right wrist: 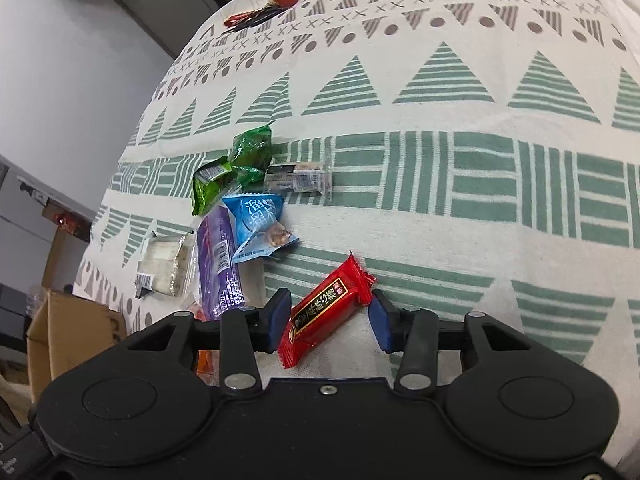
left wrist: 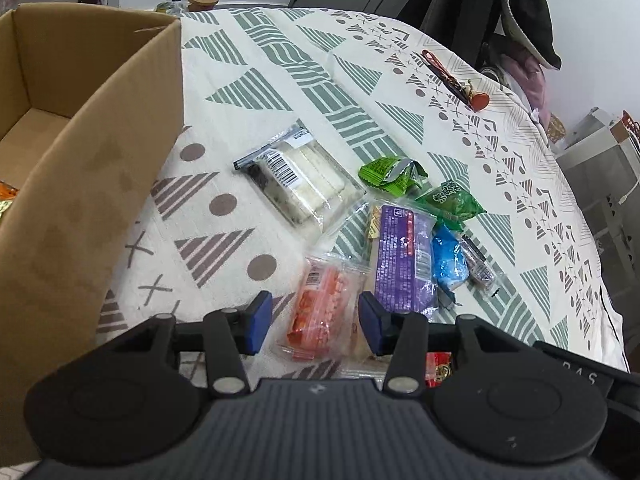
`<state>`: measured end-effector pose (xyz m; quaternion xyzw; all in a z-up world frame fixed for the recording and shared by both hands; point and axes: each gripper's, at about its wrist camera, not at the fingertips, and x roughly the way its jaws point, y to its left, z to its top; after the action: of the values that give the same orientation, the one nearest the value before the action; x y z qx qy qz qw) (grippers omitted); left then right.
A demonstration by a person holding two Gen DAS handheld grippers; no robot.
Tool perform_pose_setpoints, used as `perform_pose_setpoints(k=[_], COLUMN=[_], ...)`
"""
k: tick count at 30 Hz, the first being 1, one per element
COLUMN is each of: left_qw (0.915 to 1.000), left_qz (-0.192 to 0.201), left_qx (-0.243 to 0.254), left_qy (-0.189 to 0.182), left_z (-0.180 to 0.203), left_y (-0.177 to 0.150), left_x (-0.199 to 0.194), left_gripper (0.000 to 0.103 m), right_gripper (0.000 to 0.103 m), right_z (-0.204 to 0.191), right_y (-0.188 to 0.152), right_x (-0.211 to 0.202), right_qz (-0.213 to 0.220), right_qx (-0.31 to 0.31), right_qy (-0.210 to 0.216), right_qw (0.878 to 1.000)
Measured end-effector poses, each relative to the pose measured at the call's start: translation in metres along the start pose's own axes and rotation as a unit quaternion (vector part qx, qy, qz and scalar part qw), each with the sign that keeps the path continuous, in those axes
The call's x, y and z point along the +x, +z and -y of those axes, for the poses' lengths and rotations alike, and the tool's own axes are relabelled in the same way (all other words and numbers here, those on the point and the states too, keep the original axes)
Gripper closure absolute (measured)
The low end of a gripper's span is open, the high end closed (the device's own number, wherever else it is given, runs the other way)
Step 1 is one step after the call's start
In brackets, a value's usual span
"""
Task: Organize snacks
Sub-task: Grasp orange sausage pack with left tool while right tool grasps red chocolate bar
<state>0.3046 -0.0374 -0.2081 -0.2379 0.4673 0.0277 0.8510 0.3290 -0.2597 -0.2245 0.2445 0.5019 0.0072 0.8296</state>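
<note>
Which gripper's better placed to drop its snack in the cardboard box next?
Left, probably. The left gripper straddles the orange snack pack with the cardboard box right beside it. The right gripper straddles the red candy, farther from the box.

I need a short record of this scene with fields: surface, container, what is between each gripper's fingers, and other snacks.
surface: patterned tablecloth
container: open brown cardboard box, at the table's left in the left wrist view
left gripper: straddles an orange-red clear snack packet; pads not pressing
right gripper: straddles a red candy wrapper; contact unclear
other snacks: purple packet, blue packet, two green packets, clear-wrapped white cake slices
</note>
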Motion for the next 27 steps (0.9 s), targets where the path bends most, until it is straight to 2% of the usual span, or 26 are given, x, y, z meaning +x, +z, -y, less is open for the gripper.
perform_pose_setpoints(k=[1, 2, 5, 10, 27], left_qw=[1.0000, 1.0000, 1.0000, 0.9999, 0.9989], left_qz=[-0.001, -0.002, -0.008, -0.011, 0.046], left_qx=[0.000, 0.001, -0.001, -0.008, 0.009], left_qy=[0.000, 0.001, -0.001, -0.005, -0.005], left_z=[0.000, 0.000, 0.001, -0.001, 0.004], left_y=[0.000, 0.000, 0.000, -0.001, -0.011], left_x=[0.001, 0.002, 0.002, -0.008, -0.093], left_gripper=[0.056, 0.059, 0.083, 0.085, 0.086], right_gripper=[0.069, 0.073, 0.079, 0.084, 0.090], right_z=[-0.001, -0.001, 0.001, 0.000, -0.011], right_y=[0.000, 0.000, 0.000, -0.002, -0.013], right_x=[0.000, 0.000, -0.003, -0.014, -0.069], right_qz=[0.001, 0.003, 0.005, 0.014, 0.070], right_qx=[-0.005, -0.009, -0.007, -0.011, -0.038], right_qy=[-0.005, -0.006, 0.001, 0.005, 0.067], right_qw=[1.000, 1.000, 1.000, 1.000, 0.995])
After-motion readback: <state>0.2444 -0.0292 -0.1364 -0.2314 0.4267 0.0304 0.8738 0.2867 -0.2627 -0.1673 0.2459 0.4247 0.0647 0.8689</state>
